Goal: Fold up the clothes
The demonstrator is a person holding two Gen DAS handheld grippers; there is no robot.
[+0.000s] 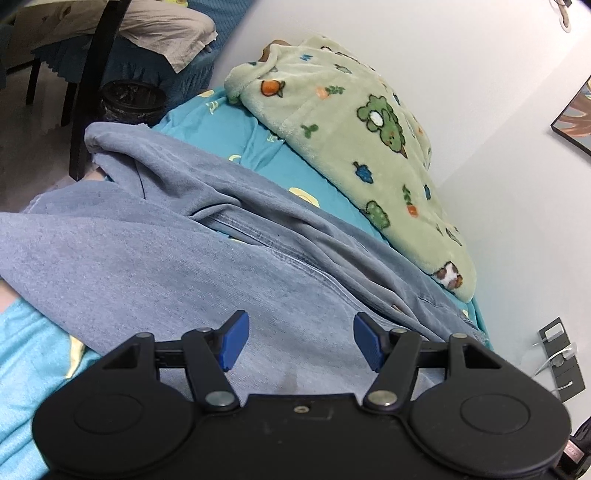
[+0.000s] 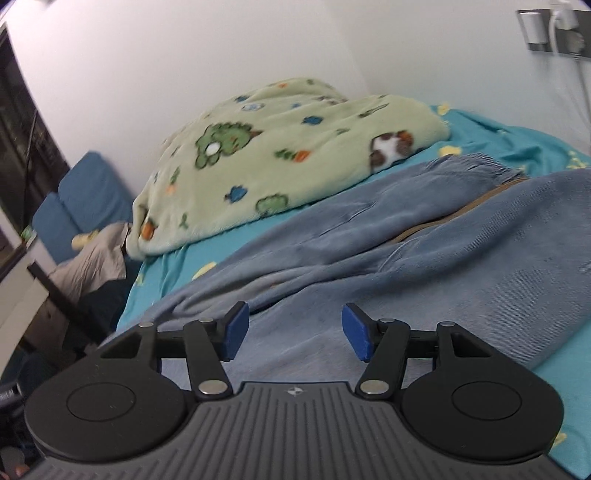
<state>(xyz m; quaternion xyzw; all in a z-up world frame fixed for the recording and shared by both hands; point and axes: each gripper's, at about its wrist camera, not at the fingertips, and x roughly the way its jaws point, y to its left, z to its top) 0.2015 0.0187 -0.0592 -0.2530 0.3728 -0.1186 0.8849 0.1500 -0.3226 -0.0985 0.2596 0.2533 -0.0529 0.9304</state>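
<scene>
A blue-grey denim garment [image 1: 155, 251] lies rumpled across the turquoise bed sheet [image 1: 229, 136], with a stitched seam running through its folds. My left gripper [image 1: 301, 341] hovers over the cloth with its blue pads [image 1: 234, 339] apart and nothing between them. In the right wrist view the same garment [image 2: 424, 251] spreads over the sheet [image 2: 517, 144], a tan inner band showing in a fold. My right gripper [image 2: 295, 334] stands open above the cloth, its blue pads [image 2: 356, 336] apart and holding nothing.
A green fleece blanket [image 1: 343, 136] with cartoon prints is heaped against the white wall [image 1: 461, 74] behind the garment. A dark chair leg [image 1: 92, 85] and a black bin [image 1: 133, 99] stand off the bed's far end. Wall sockets [image 2: 554, 29] hang at the right.
</scene>
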